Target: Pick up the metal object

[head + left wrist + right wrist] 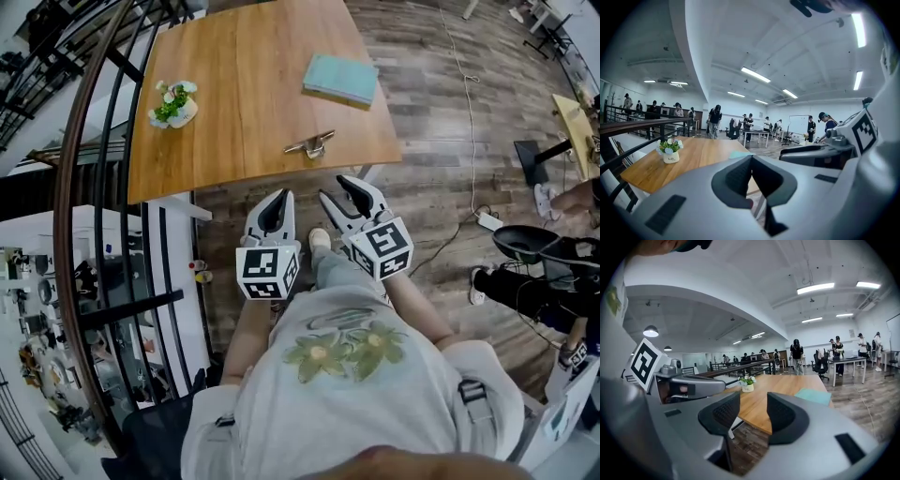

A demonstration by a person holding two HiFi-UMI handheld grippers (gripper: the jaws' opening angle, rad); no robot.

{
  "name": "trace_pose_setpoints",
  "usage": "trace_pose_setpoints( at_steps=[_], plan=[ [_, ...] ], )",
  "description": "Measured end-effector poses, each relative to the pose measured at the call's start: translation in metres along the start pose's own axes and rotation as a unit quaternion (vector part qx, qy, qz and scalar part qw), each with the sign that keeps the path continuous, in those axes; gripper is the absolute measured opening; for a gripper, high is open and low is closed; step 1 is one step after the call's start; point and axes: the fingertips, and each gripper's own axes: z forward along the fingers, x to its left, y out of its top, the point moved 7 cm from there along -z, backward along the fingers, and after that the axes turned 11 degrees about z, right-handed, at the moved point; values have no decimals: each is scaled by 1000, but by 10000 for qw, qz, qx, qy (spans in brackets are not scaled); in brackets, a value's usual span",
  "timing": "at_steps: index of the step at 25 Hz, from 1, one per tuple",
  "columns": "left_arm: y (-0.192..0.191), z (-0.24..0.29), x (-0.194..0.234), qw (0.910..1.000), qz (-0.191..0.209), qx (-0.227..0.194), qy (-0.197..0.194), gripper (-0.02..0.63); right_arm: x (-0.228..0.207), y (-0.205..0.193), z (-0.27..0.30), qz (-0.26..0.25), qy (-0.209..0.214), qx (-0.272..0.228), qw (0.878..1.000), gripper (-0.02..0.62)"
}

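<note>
The person stands just short of the table (244, 84), holding both grippers low in front of the body, side by side and well back from the table's near edge. The left gripper (275, 199) has its jaws pressed together. Its own view shows this best, with the two dark pads meeting at the tips (751, 159) and nothing between them. The right gripper (336, 190) has its jaws partly apart. In the right gripper view (753, 404) the gap frames only floorboards and the table edge, so it holds nothing.

Only the head view shows the metal object (310, 144). It lies flat on the wooden top close to the near edge, ahead of the right gripper and untouched by either one. Farther back on the right side of the table lies a teal book (340, 78), which the right gripper view catches clearly (813, 395). On the left side stands a small flower pot (172, 104), apart from both, which the gripper views show from the side as upright (670, 151) (747, 383).

The head view also takes in a dark railing (103, 141) curving along the table's left side and a cable (469, 112) trailing over the floor to the right. The gripper views look level across the room, showing other people at desks in the distance under strip lights.
</note>
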Motion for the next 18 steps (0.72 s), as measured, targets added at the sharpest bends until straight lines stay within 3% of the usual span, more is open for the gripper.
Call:
trace_pose_setpoints(
  at_steps=[11, 18],
  plan=[
    [-3, 67, 41, 9996, -4, 288, 3, 14, -48, 0, 75, 114, -91, 500, 9986, 241],
    [-10, 109, 67, 9986, -115, 525, -22, 14, -81, -12, 121, 219, -153, 1146, 9930, 273]
  ],
)
